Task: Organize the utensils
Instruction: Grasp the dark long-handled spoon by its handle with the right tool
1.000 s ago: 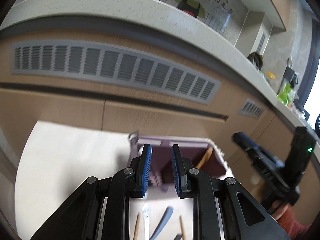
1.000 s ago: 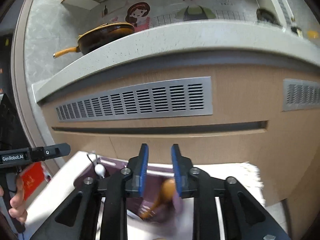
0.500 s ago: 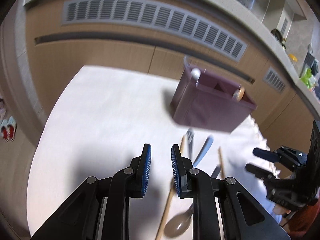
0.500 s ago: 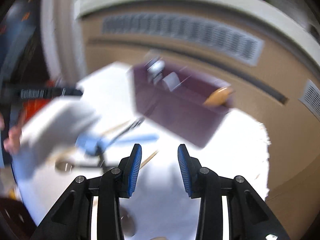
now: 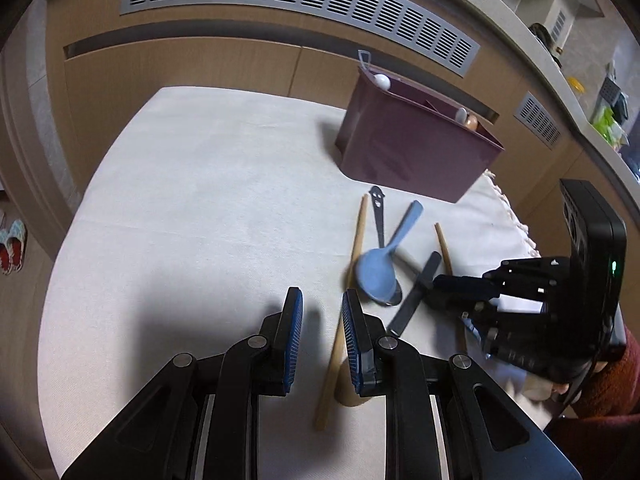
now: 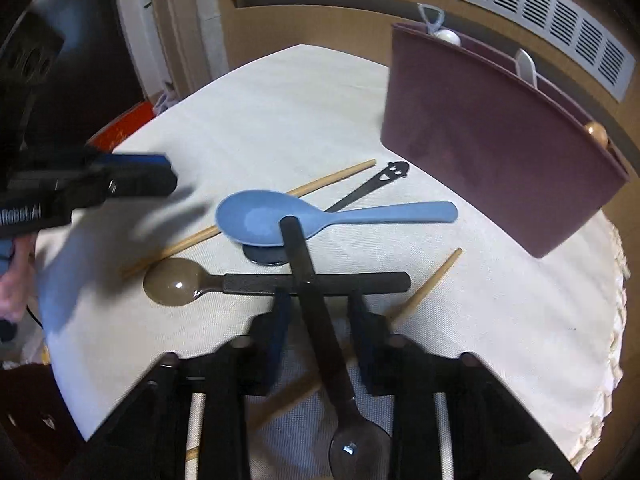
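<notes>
Your right gripper (image 6: 318, 298) has just been closing its jaws astride the black-handled dark spoon (image 6: 298, 256) lying on the white tablecloth (image 6: 320, 100), pads not yet pressing, so pickup looks imminent; your left gripper (image 5: 322, 316) hangs parted, empty.

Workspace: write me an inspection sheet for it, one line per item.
surface: white tablecloth, fringed at one edge.
job's things: purple caddy already holds some utensils. Loose on the cloth: blue spoon over a smiley-handled utensil, far chopstick, near chopstick, brown spoon, and dark spoon lying across it.
clutter: nothing seen.
grippers: left gripper open, empty. Right gripper open astride the dark spoon's handle; jaws have just been closing, pads not yet on it.
cables: what looks like a thin dark lead under the right-hand unit.
surroundings: wooden cabinets with a grey vent grille; slippers on the floor.
</notes>
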A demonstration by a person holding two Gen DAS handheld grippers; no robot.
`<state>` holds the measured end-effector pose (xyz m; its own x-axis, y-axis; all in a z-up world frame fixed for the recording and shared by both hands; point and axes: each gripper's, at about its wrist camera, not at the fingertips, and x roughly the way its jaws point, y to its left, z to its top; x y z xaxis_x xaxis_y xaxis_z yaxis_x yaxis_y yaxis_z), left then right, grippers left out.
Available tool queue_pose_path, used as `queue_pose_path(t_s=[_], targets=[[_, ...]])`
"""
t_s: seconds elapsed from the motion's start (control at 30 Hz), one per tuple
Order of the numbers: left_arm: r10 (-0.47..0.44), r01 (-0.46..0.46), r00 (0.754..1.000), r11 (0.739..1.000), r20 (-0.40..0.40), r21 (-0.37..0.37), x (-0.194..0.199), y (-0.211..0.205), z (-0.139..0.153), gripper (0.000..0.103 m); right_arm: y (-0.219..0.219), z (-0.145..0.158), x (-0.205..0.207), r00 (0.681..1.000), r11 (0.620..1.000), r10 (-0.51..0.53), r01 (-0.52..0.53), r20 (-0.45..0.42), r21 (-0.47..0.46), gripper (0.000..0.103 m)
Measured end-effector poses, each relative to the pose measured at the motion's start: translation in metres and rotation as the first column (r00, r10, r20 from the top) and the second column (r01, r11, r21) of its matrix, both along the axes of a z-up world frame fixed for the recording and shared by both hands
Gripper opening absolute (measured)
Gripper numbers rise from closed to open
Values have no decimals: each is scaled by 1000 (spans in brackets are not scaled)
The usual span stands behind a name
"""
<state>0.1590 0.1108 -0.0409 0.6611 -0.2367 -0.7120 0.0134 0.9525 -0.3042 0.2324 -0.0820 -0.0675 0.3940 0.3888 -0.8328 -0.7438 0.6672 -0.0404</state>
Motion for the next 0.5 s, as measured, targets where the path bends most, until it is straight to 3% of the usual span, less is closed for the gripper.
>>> queue_pose_path(t_s=[0.23,0.5], targets=[[-40,40,999,999,0,-3,8,-16,5,21,-49,27,4,989,982,-150,149,-2,117,10],[-136,136,991,990,-1,39,21,-59,16,21,-114,37,14,941,922,-338,336,-22,191,10]])
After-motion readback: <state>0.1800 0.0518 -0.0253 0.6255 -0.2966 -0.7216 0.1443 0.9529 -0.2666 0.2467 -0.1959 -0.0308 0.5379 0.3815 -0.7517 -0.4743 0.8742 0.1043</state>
